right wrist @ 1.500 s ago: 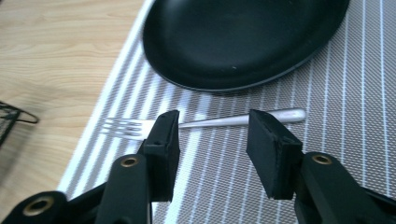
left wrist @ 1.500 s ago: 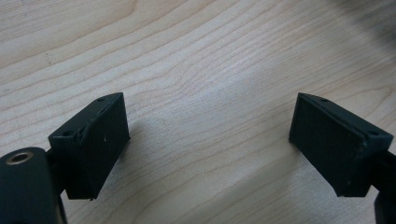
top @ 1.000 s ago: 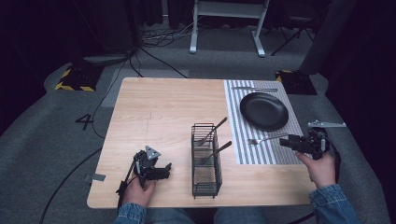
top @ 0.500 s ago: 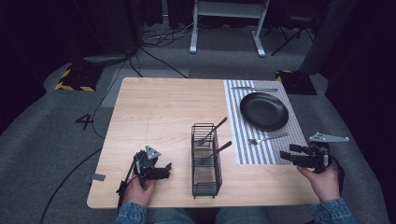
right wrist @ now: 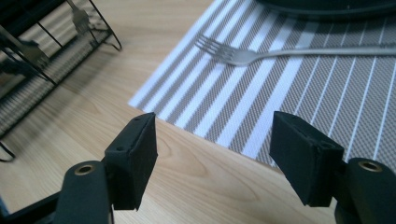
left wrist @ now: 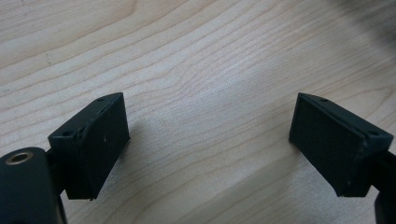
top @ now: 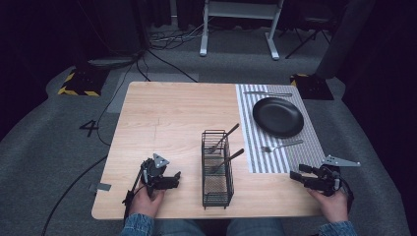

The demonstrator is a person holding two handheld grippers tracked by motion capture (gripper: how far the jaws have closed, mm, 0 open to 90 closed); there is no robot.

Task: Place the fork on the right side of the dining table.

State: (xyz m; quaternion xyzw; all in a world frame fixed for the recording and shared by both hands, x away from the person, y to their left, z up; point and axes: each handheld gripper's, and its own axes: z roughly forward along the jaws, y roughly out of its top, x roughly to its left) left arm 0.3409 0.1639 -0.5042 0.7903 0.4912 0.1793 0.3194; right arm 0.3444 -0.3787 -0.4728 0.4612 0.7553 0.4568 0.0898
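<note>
We hold our left gripper [top: 169, 181] low over the near left part of the wooden table [top: 172, 118], its jaws spread wide with nothing but bare wood grain between them, as the left gripper view shows [left wrist: 208, 140]. Our right gripper [top: 297, 176] sits at the near right corner, just off the near edge of the striped placemat [top: 255, 157]; its jaws have just been opening and now stand wide apart, released, with nothing between them. In the right gripper view [right wrist: 212, 154] the pads frame the corner of the placemat [right wrist: 299, 93] where it meets the wood. Between our two hands stands the black wire basket [top: 217, 169], upright on the table, with two utensils leaning in it, their handles tilted up toward the right. Just beyond our right gripper lies the fork [top: 281, 146], flat on the placemat and apart from the jaws, its tines pointing left toward the basket and its handle running right; the right gripper view shows it [right wrist: 243, 55] lying across the stripes just ahead of the open jaws. Behind the fork the black plate [top: 278, 116] rests on the placemat, and past the plate another piece of cutlery [top: 268, 93] lies along the mat's far edge; we cannot tell which kind.
</note>
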